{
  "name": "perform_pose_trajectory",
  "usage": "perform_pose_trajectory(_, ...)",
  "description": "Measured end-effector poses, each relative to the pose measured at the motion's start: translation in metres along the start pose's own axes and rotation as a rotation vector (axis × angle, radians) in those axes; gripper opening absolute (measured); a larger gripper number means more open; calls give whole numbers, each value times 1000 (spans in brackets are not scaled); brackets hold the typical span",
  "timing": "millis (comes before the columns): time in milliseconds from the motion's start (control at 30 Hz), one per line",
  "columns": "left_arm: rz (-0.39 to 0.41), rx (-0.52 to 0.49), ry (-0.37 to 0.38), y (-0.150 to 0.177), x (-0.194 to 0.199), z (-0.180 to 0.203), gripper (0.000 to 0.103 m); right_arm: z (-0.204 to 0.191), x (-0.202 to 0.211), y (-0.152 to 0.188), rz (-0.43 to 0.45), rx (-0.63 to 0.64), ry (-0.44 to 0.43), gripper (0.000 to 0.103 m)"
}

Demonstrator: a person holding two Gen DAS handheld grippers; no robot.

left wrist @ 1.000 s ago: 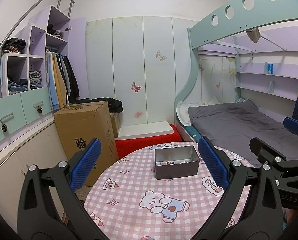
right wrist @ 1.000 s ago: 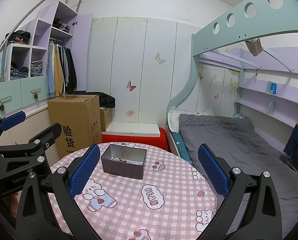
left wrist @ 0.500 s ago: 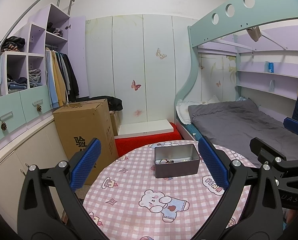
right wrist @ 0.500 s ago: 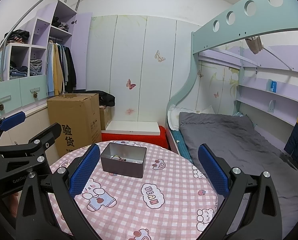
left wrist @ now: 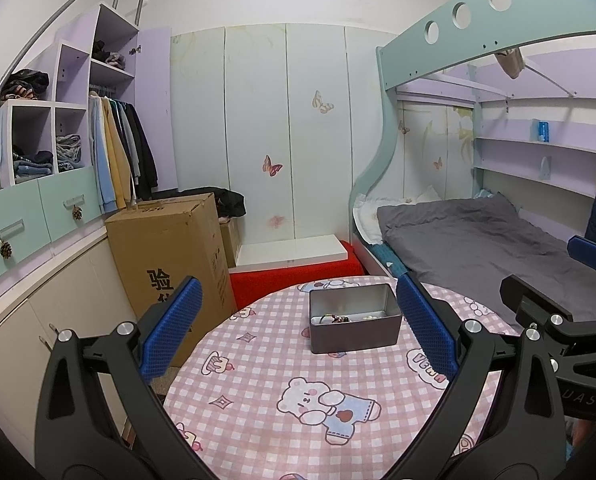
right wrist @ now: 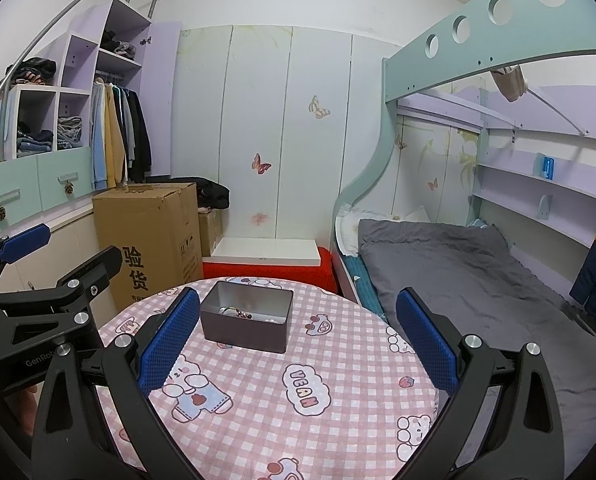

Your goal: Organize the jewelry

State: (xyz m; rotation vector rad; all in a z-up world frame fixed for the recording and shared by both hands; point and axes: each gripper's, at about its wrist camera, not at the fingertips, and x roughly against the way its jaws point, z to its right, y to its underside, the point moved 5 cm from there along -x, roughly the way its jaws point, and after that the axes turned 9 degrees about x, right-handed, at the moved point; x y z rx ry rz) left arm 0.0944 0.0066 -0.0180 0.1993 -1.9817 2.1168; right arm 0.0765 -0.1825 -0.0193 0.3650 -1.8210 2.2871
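The tin sits on the desk holding the jewelry. Both the left claw and right claw are spread, empty. The jewelry is probably light, tangle-prone, slippery; pinch a bead cluster, not a thin chain.

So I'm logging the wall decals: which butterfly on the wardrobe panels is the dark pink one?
The lower butterfly, on the middle panel; the upper butterfly is pale beige.
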Motion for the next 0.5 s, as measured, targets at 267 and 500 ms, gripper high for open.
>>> perform_pose_trajectory(267, -33, -7, -7, 4, -16, 2, 96, -1, -14, 6, -32, -7, -7, 95)
perform_pose_trajectory(500, -96, -23, -24, 18, -42, 5, 96, -2, -39, 19, -94, -17, -20, 95)
